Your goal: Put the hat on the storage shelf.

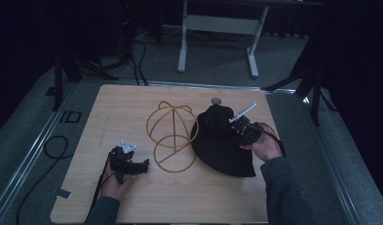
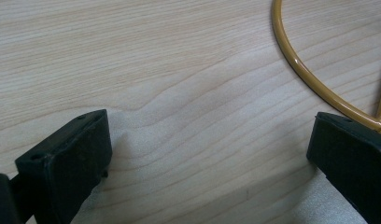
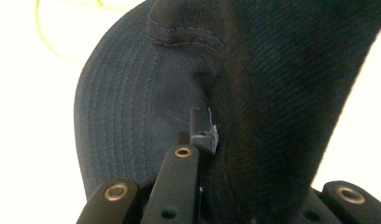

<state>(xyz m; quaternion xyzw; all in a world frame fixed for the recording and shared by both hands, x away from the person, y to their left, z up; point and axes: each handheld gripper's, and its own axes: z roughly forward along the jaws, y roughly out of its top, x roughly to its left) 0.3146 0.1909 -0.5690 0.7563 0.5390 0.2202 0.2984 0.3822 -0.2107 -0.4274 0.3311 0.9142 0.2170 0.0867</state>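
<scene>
1. A dark stitched-fabric bucket hat (image 1: 222, 140) lies toward the right edge of the pale woodgrain table (image 1: 86, 187), beside a glossy yellow wire hat stand (image 1: 171, 136)
2. The right gripper (image 1: 237, 125) pinches the hat's crown fabric between its jaws
3. The left gripper (image 1: 143, 165) rests low near the front-left, jaws wide, just beside the stand's ring; a small grey disc (image 1: 216, 100) sits at the far edge

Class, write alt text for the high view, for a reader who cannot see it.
On a wooden table, a person's right gripper pinches a dark hat beside a gold wire hat stand. The left gripper, jaws open, rests near the stand's base ring.
</scene>
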